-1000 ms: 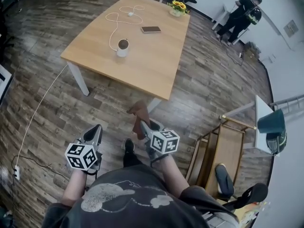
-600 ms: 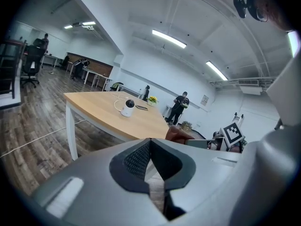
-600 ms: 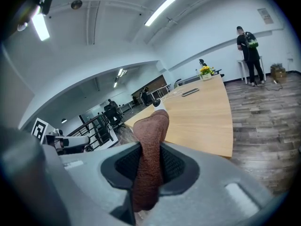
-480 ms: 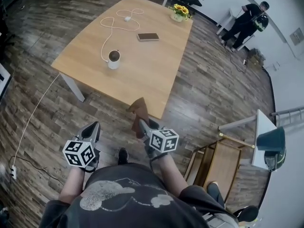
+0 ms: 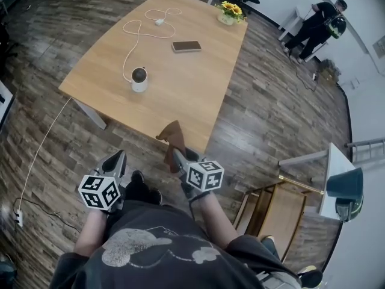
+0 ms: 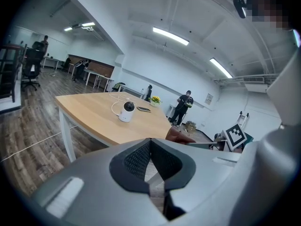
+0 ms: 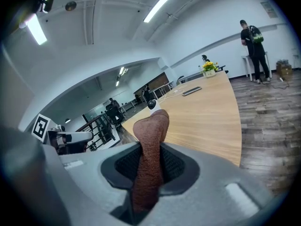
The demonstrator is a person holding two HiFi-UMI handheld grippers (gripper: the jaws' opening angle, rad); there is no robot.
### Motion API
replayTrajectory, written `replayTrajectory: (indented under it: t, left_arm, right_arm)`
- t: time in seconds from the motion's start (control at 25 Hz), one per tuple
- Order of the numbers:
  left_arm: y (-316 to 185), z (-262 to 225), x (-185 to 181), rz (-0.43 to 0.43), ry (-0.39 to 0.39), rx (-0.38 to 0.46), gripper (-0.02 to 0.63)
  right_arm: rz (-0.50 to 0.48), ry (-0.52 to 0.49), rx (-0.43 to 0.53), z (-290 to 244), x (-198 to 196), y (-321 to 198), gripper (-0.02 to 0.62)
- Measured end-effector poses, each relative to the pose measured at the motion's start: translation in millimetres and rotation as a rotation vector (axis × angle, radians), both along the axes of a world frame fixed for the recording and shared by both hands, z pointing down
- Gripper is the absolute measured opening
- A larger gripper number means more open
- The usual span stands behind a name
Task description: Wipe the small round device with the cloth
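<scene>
The small round device (image 5: 139, 79), white with a dark face, stands upright on the wooden table (image 5: 180, 95), towards its left edge; it also shows in the left gripper view (image 6: 126, 111) and, partly behind the cloth, in the right gripper view (image 7: 152, 104). My right gripper (image 5: 178, 158) is shut on a brown cloth (image 5: 174, 138), which sticks up from the jaws (image 7: 150, 145) just short of the table's near edge. My left gripper (image 5: 115, 162) is shut with nothing in it, held lower left over the floor, well away from the device.
On the table lie a white cable (image 5: 143, 26), a phone (image 5: 186, 46) and a pot of yellow flowers (image 5: 227, 12). A wooden rack (image 5: 283, 208) stands at the right, a white side table (image 5: 334, 170) beyond it. A person (image 5: 319, 15) stands far right. A cord (image 5: 41, 148) runs across the floor.
The table and device have slid lower and leftward in the head view as I come closer. Both grippers keep their pose; the cloth stays in the right one.
</scene>
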State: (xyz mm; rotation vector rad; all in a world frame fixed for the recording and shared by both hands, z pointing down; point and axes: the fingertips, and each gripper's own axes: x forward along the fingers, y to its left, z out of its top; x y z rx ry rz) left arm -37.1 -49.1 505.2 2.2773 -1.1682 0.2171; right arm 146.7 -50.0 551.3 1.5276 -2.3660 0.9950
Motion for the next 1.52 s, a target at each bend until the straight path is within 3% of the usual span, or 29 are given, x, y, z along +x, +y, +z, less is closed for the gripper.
replayTrajectory:
  t: [0.32,0.56,1.08,1.28,1.52]
  left_arm:
    - [-64,-1,13,0.036,0.010,0.011,0.018]
    - [-119,-2,16,0.046,0.030,0.019,0.018]
    - [-205,1,-1,0.043,0.043,0.005,0.018]
    - [-218,4,-2,0.061,0.038,-0.005,0.018]
    - [-225,7,-4,0.029,0.021,-0.013,0.018]
  right_arm:
    - [0.018,0.013,-0.015,-1,2,-41,0.075]
    - [-0.024,0.039,0.020,-17,-7,-104,0.075]
    - [-0.235,0.070,0.071,-43,-94,-226,0.075]
    - [-0.218,0.054,0.045,-35,-101,-243,0.075]
    - [-0.190,0.031,0.000,-24,-79,-237,0.075]
